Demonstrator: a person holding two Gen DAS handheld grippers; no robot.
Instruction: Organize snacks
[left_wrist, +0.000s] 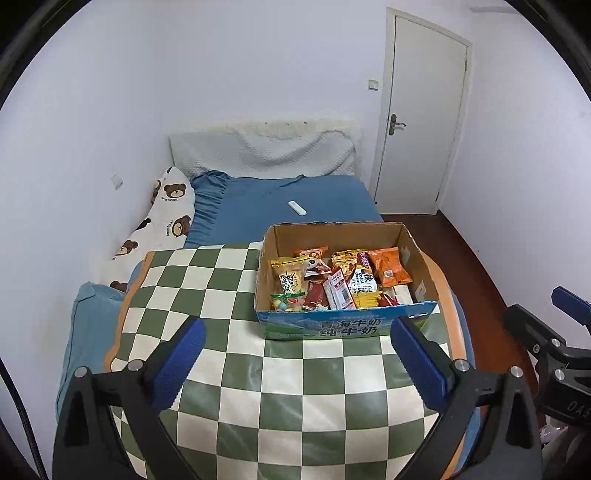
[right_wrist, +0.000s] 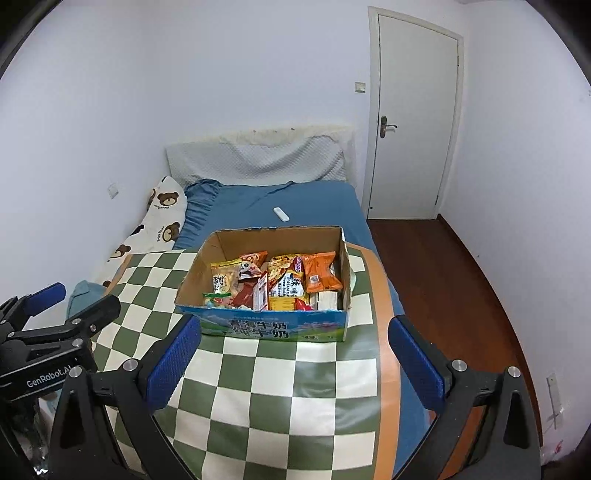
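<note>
Ahead, snack box sits near checkered cloth's right edge.

Landmark: bed with blue sheet, standing in corner of room. White walls behind it and along its left side. Pale quilted cover draped over headboard at bed's far end; stained strip on wall just above it. Bear-print pillow along bed's left edge, against wall. Small white remote lying on sheet, mid-bed. White door, shut, lever handle, right of headboard; light switch on wall between. Dark red-brown wood floor right of bed. Green-and-cream checkered cloth, orange border, covers surface at bed's near end. Even, dim light.
</note>
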